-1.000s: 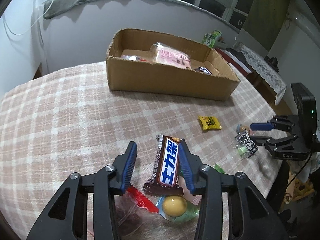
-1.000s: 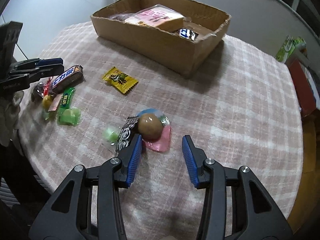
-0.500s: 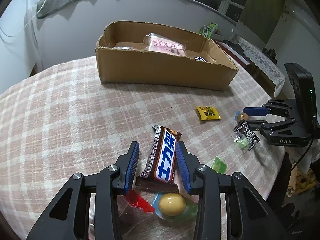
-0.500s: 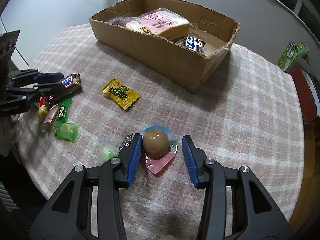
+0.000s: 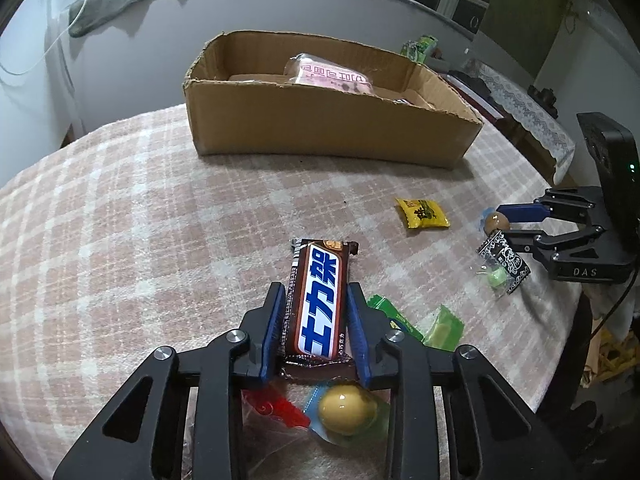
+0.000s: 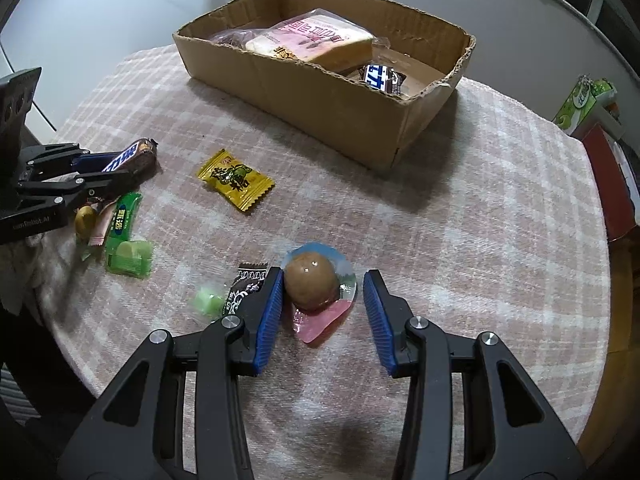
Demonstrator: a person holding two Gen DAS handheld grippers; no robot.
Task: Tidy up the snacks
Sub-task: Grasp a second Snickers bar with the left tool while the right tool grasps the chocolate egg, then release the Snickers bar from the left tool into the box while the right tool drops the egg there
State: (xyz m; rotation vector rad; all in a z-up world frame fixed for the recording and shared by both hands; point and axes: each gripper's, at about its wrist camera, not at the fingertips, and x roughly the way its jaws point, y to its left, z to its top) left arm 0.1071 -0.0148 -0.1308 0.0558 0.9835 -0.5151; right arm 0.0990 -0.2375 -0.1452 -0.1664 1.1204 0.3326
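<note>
My left gripper [image 5: 316, 300] is shut on a brown chocolate bar [image 5: 320, 300] with a blue and white label, held just above the checked tablecloth; it also shows in the right wrist view [image 6: 132, 158]. My right gripper [image 6: 322, 284] is open around a brown ball snack [image 6: 311, 284] in a clear wrapper; its left pad touches the ball. The cardboard box [image 5: 320, 136] stands at the back with a pink bread packet [image 6: 316, 42] and a second chocolate bar [image 6: 380, 77] inside.
A yellow candy packet [image 6: 234, 180], green packets [image 6: 124, 236], a black patterned sachet [image 6: 242, 286] and a yellow ball snack [image 5: 346, 410] lie on the table. The table edge [image 6: 60, 340] runs close behind both grippers. A green pack [image 6: 582, 100] sits off the table.
My left gripper closed onto the chocolate bar and lifted it slightly. My right gripper moved forward so the brown ball now sits between its pads.
</note>
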